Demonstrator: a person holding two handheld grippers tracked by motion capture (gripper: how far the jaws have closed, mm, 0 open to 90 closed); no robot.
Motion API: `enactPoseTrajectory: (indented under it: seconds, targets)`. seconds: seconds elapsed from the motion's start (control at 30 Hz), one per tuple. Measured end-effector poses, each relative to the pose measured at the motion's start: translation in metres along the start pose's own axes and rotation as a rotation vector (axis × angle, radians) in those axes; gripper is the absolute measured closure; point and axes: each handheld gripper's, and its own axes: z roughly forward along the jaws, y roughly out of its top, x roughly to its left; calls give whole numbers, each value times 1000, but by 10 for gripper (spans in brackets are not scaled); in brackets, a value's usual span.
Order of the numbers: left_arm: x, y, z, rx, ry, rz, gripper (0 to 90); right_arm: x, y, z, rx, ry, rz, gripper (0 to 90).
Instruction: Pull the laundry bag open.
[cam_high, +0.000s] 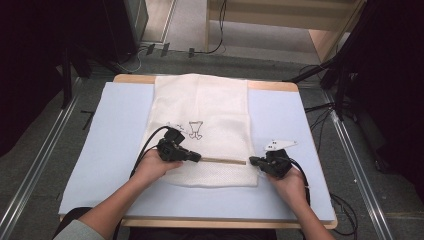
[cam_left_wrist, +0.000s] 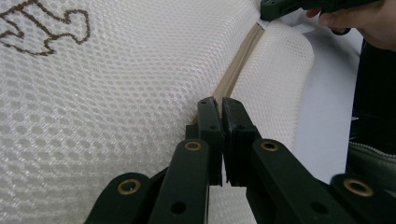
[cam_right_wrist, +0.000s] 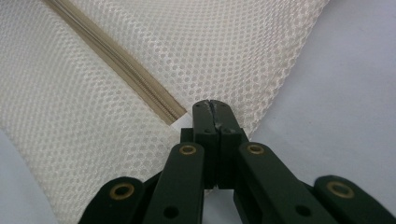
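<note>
White mesh laundry bag lies flat on the pale blue surface, long axis running away from the person, far end reaching the surface's back edge. A dark embroidered outline sits near the bag's middle. A tan zipper crosses the near end of the bag, left to right, parallel to the near edge of the surface.

Left tongs are at the left end of the zipper; right tongs are at the right end, at the bag's right border. The two face each other along the zipper line, so the zipper's long axis runs straight from one to the other.

Left gripper view: the left tongs are drawn nearly together with a thin gap between the tips, right on the zipper where the tape meets the mesh. Whether they pinch the slider or tape I cannot tell (the tips cover the spot). The other hand is at the far end of the zipper.

Right gripper view: the right tongs are clenched, apparently on the mesh just beside the zipper's end.

Judgement: the setup reads as a zip pull, right hand anchoring the bag end, left hand placed to run along the zipper toward it. The left hand is nearer the likely slider. The path between the tongs is unobstructed. Bare surface lies left, right and near side of the bag, giving room for both forearms.
</note>
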Motion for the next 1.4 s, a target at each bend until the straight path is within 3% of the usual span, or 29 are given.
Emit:
enactPoseTrajectory:
  seconds: [0.1, 0.23, 0.37, 0.5, 0.7, 1.4]
  targets:
    - [2, 0, -1, 3, -13, -11, 888, 0, 0, 0, -1, -1, -5, 900]
    - [1, 0, -2, 10, -1, -5, 889, 0, 0, 0, -2, -2, -1, 900]
    - [6, -2, -8, -4, 2, -28, 888, 0, 0, 0, -4, -2, -4, 900]
    - [5, -4, -12, -6, 13, -14, 888, 0, 0, 0, -3, -2, -1, 900]
    - [7, -5, -17, -9, -4, -33, 888, 0, 0, 0, -4, -3, -6, 900]
    - [17, -16, -34, 9, 6, -49, 889, 1, 0, 0, -5, -10, -19, 900]
